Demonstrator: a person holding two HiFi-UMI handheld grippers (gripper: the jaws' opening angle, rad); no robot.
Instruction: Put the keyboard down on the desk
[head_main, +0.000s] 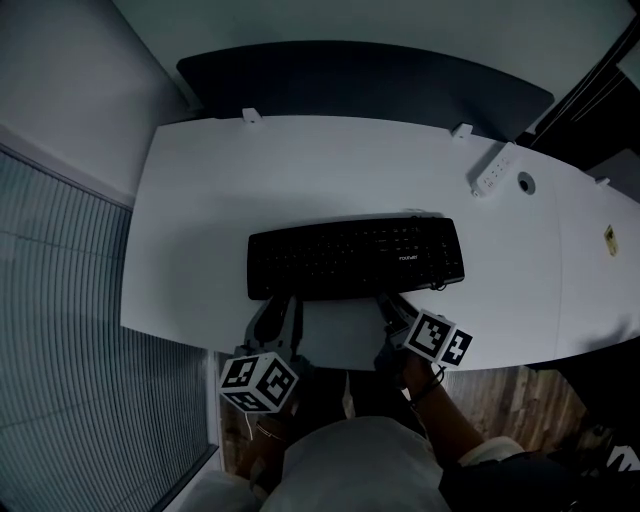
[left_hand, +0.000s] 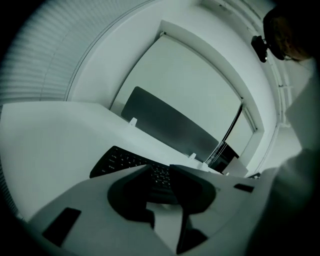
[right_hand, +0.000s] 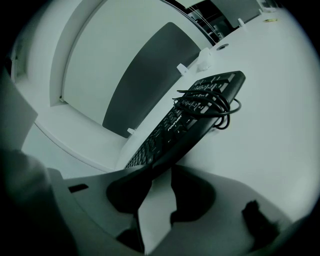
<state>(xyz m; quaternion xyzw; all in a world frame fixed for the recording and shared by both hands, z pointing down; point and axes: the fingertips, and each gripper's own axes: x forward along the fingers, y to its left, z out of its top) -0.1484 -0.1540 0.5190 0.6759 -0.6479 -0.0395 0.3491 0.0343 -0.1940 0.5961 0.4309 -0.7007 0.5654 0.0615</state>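
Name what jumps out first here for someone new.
A black plastic keyboard lies mid-front on the curved white desk, with a looped black cable on its right end. The right claw grips its near edge, and the left claw stands open at that edge. A dark grey partition panel runs along the desk's back.
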